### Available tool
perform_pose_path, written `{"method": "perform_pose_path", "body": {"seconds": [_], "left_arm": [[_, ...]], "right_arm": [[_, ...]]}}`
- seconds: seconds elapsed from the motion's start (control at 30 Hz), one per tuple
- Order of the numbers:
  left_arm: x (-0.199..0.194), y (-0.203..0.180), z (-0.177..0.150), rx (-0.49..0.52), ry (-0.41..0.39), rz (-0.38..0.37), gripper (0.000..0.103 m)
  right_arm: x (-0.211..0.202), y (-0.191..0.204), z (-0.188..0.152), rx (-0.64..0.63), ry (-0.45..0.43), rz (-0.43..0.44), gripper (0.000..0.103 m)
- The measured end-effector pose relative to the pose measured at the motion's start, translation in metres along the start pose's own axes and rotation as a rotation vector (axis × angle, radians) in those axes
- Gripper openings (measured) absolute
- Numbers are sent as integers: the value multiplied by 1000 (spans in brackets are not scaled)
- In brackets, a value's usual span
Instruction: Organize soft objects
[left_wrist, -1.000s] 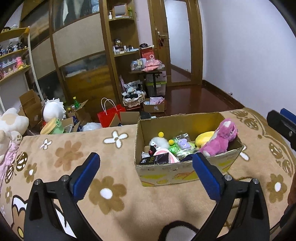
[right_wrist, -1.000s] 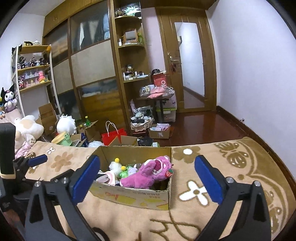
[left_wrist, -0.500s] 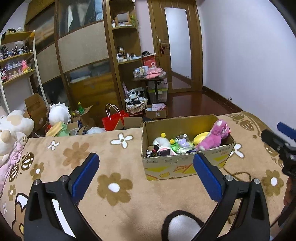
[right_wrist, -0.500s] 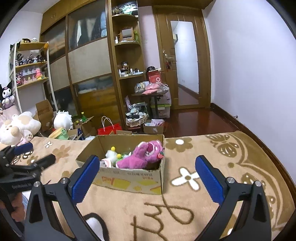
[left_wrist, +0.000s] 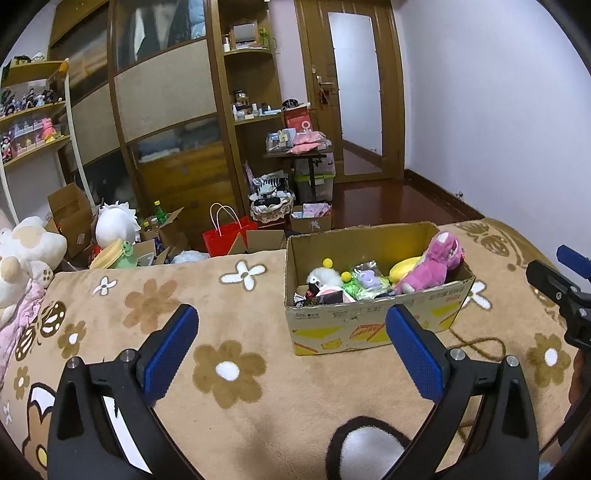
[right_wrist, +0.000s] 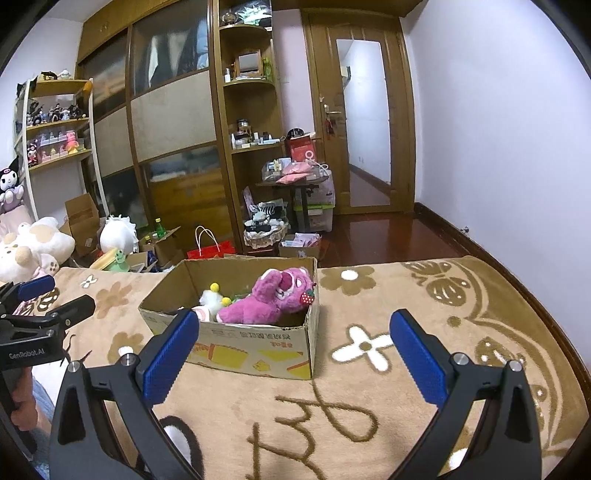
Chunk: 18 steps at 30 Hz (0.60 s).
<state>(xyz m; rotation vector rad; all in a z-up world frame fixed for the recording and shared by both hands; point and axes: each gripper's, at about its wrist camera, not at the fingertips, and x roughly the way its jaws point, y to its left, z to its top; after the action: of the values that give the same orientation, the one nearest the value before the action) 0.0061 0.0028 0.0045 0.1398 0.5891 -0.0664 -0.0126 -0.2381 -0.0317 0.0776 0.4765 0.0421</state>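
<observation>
A cardboard box (left_wrist: 373, 325) sits on a tan plush blanket (left_wrist: 229, 369) patterned with brown flowers, and the soft things are all gathered inside it. A pink plush bear (right_wrist: 273, 299) lies along the right-hand end of the box, its head propped against the wall with a small strawberry charm at its cheek. Beside it in the left wrist view are a yellow plush (left_wrist: 404, 266), a small purple toy in a clear wrapper (left_wrist: 364, 275), and a white fluffy toy (left_wrist: 323, 277) with yellow pom-poms; lower down there is something pink and black, which I cannot make out well from here.

The left gripper (left_wrist: 291, 343) hovers above the blanket on the near side of the box, its blue-padded fingers (left_wrist: 168, 350) spread wide with nothing between them. The right gripper (right_wrist: 295, 350) hangs off the box's right front corner, its jaws likewise wide apart and empty. Each gripper shows at the edge of the other's view, and a hand (right_wrist: 22, 398) is wrapped around the left one's handle.

Beyond the blanket's far edge the floor is cluttered: a red paper bag (left_wrist: 227, 238) with white handles, open cartons, a round white plush (left_wrist: 116, 225), and a large cream plush (right_wrist: 33, 247) by the shelves. A wooden wardrobe (right_wrist: 173, 122) fills the back wall, next to a door (right_wrist: 364, 122).
</observation>
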Motion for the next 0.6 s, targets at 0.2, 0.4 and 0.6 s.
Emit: {"method": "perform_pose_path", "body": {"seconds": [0.2,0.4,0.6], "left_arm": [[3,-4,-1,13,-6,2,101],[4,-5,-1,11,-3,-6,101],[5,-4,-1,7,-5,-5,101]], "right_arm": [[4,-1,-4,7,11,1,103],[5,-1,-5,8,12,-1,103],[7,-3,-6,11,12,-5,103]]}}
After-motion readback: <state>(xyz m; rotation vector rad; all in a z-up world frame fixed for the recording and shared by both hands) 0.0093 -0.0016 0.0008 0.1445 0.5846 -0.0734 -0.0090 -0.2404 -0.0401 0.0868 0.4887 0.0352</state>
